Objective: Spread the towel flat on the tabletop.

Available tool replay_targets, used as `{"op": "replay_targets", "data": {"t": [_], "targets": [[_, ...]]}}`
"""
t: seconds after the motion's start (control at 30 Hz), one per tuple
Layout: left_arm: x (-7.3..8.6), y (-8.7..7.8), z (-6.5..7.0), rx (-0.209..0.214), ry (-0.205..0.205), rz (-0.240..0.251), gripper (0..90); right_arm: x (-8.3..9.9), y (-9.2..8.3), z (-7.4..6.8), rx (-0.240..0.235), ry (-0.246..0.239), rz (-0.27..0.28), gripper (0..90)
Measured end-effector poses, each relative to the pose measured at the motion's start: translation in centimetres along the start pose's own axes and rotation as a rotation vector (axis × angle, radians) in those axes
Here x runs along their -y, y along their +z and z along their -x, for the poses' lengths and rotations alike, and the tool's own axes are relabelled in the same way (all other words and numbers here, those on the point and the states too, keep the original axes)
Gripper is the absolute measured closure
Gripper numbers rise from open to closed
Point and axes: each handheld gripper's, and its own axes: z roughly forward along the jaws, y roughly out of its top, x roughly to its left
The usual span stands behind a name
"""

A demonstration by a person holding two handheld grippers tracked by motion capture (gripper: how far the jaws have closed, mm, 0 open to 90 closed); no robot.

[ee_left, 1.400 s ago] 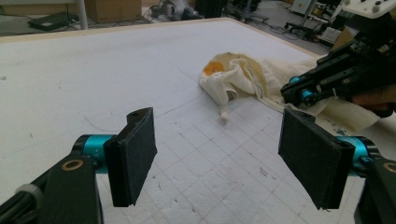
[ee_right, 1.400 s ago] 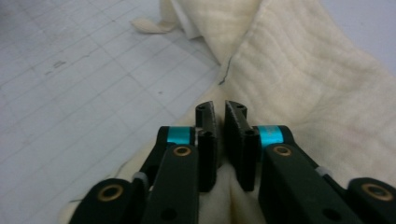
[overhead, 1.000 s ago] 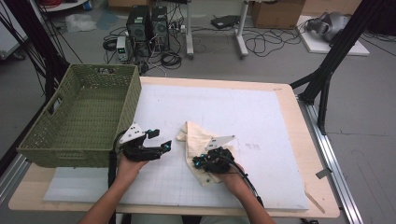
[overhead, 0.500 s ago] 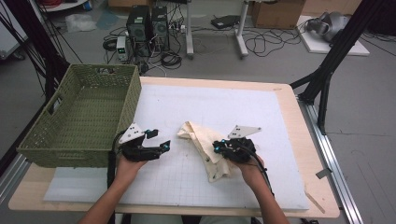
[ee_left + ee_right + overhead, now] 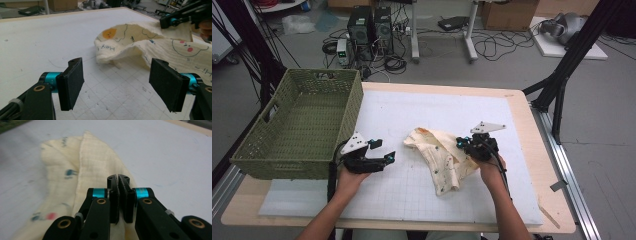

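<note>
Cloth (image 5: 442, 157) is pinched in my right gripper (image 5: 463, 145) right now, jaws clamped together on one edge of it, so that edge sits lifted off the worktop (image 5: 422, 110) while the rest trails down and away from the jaws in a rumpled heap. It's a cream thing with little cartoon prints; from the right gripper view it spreads out ahead of the jaws and a bit to their left. My left gripper (image 5: 384, 152) has its jaws spread wide with nothing between them, hovering low over the white gridded mat. The cloth lies ahead of those jaws, more toward the right-hand one, not touching either. Green wicker basket (image 5: 287, 130) sits just behind my left gripper.
</note>
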Motion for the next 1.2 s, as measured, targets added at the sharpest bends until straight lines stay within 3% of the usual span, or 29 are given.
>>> {"op": "replay_targets", "data": {"t": [0.13,0.23,0.33,0.4,0.43,0.57,0.63,0.77,0.87,0.93,1.0,1.1,1.2], "targets": [[0.0,0.1,0.1,0.002,0.003,-0.004,27.8,-0.3,-0.1,2.5,0.104,0.035,-0.035,87.5],[0.0,0.2,0.1,0.001,0.001,-0.006,27.7,0.1,-0.4,4.3,0.21,0.095,-0.055,87.0],[0.0,0.1,0.1,0.002,0.002,-0.009,27.6,1.1,-0.5,5.3,0.302,0.138,-0.09,75.5],[0.0,0.1,0.0,0.002,0.002,-0.008,27.6,1.7,-0.9,5.5,0.285,0.185,-0.064,60.6],[0.0,0.1,0.0,0.002,0.001,-0.01,27.6,1.9,-1.1,5.5,0.272,0.189,-0.053,57.7],[0.0,0.1,0.1,0.01,-0.006,-0.01,27.6,3.0,-2.7,4.5,0.317,0.157,-0.019,45.0],[0.0,0.2,0.2,0.021,-0.01,-0.012,27.9,3.5,-3.8,4.3,0.317,0.176,0.013,36.0],[0.1,0.6,0.4,0.022,-0.002,-0.029,29.3,4.8,-5.6,3.9,0.301,0.248,0.084,34.9],[0.3,1.0,0.7,0.01,-0.007,-0.038,28.5,5.3,-6.4,3.3,0.266,0.234,0.108,32.4],[0.3,1.2,1.0,-0.023,-0.001,-0.052,24.2,5.5,-6.8,3.1,0.237,0.217,0.101,30.9],[0.2,1.3,1.5,-0.044,0.018,-0.053,22.5,5.8,-7.4,2.7,0.234,0.175,0.095,30.9],[0.1,1.5,1.9,-0.032,0.017,-0.054,22.5,6.1,-8.0,2.6,0.226,0.154,0.1,30.8],[0.0,1.6,2.1,-0.023,0.006,-0.059,22.4,6.3,-8.2,2.7,0.216,0.167,0.117,30.6]]}}
